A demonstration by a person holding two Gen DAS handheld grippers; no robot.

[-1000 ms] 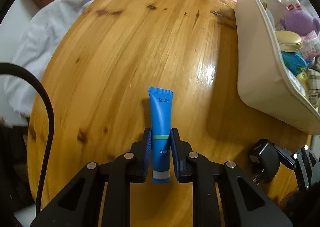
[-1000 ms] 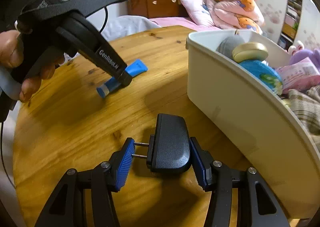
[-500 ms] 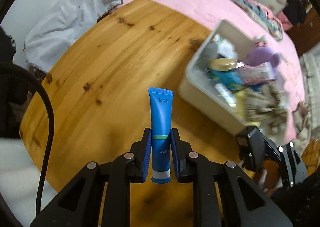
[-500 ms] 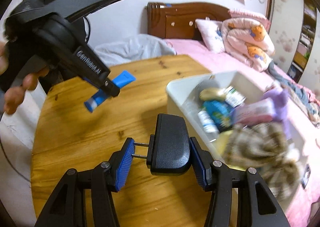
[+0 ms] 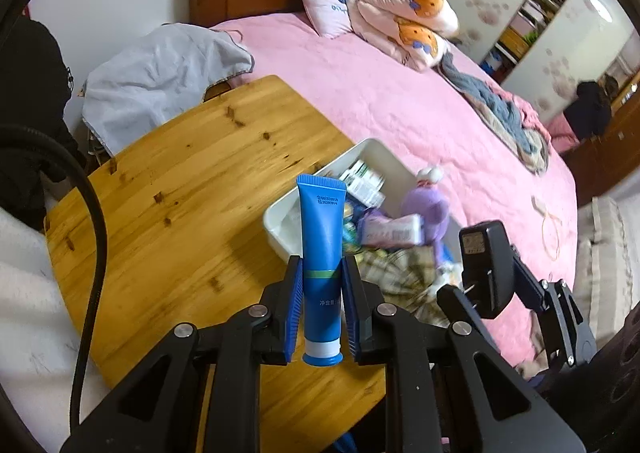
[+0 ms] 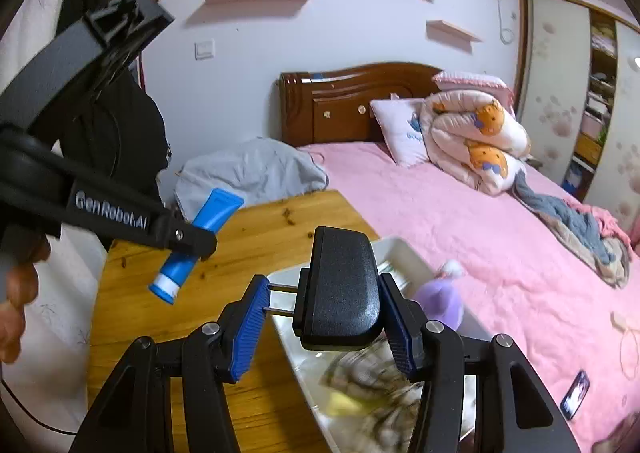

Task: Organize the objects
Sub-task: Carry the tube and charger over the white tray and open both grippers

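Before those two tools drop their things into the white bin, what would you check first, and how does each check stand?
1. Left tool clamped on the blue tube: ok.
2. Right tool clamped on the black charger: ok.
3. White bin on the wooden table, open on top: ok.
4. Free space in the bin: cannot tell; a purple plush toy, boxes and checked cloth crowd it.
5. Both items directly above the bin: cannot tell.
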